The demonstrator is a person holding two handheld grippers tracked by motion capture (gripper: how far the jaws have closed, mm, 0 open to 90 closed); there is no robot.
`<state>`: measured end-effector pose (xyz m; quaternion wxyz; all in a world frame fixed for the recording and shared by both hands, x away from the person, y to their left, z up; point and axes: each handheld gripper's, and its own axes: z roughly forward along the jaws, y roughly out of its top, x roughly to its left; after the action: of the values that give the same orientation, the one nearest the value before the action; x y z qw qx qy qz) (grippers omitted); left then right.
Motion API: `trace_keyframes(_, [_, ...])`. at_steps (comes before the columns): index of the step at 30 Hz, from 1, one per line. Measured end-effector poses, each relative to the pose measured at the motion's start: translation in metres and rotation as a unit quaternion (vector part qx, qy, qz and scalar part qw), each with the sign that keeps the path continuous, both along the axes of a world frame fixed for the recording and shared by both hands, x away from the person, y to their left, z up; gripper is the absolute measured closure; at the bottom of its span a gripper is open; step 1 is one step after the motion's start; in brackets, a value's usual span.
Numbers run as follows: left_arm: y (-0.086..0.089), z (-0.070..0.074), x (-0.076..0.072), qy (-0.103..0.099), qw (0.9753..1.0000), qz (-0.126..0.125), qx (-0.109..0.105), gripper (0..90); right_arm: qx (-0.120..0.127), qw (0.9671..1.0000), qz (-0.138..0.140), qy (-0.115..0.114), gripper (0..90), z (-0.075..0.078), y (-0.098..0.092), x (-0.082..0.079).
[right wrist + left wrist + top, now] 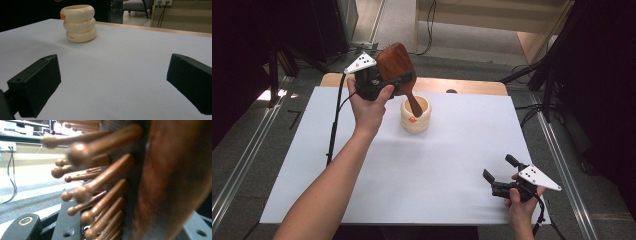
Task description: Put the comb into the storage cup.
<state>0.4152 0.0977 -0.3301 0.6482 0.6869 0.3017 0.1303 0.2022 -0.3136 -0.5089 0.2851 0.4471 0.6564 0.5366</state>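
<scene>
Above the desk's (422, 165) far side, the left tool (399, 80) pinches the brush (393, 62), handle already inside the cup (416, 116); releasing remains, I judge; the right tool (499, 175) rests spread, idle.

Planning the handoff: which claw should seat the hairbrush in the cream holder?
Left. The left claw already grips the hairbrush, handle tip inside the holder. The right claw sits open, far off.

A white sheet (452, 165) covers the wooden worktop (472, 86). Grey floor (242, 145) lies all around, with metal rails (239, 165) left and right. Black cables (430, 25) hang far back by a pale wall (492, 20).
</scene>
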Motion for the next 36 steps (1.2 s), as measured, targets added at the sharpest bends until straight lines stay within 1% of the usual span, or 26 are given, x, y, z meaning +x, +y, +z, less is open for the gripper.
trace_keyframes(4, [-0.002,-0.001,0.004,0.0,1.0,0.005,-0.002,54.5,-0.001,1.0,0.0,-0.001,0.0,0.0,0.0,0.0])
trace_keyframes(8, [-0.004,-0.004,0.008,-0.002,0.9999,0.015,0.006,54.3,0.0,1.0,0.0,0.0,0.0,0.0,0.0,0.0])
trace_keyframes(13, [-0.006,-0.009,0.013,0.0,0.9998,0.02,0.01,54.3,0.001,1.0,-0.001,0.0,0.0,0.0,0.0,0.001])
trace_keyframes(16, [-0.007,-0.011,0.016,0.004,0.9998,0.02,0.004,54.1,0.002,1.0,0.0,0.0,0.0,-0.001,0.0,0.001])
trace_keyframes(21, [-0.007,-0.014,0.021,0.004,0.9994,0.032,0.009,54.2,0.003,1.0,-0.001,0.001,0.0,-0.001,0.0,0.001])
trace_keyframes(23, [-0.007,-0.016,0.023,0.005,0.9995,0.032,0.008,54.1,0.004,1.0,-0.001,0.001,0.0,-0.001,0.0,0.001])
trace_keyframes(25, [-0.008,-0.018,0.023,0.003,0.9992,0.036,0.014,54.1,0.004,1.0,0.0,0.001,0.0,-0.001,0.0,0.001])
trace_keyframes(28, [-0.009,-0.02,0.025,-0.001,0.9993,0.034,0.017,54.0,0.004,1.0,-0.001,0.001,0.0,-0.001,0.0,0.001])
trace_keyframes(31, [-0.011,-0.022,0.025,-0.002,0.9991,0.037,0.02,53.9,0.004,1.0,0.0,0.001,0.0,-0.001,0.0,0.001])
trace_keyframes(36, [-0.014,-0.028,0.028,0.002,0.999,0.039,0.022,53.7,0.005,1.0,0.0,0.001,0.0,-0.001,0.0,0.002])
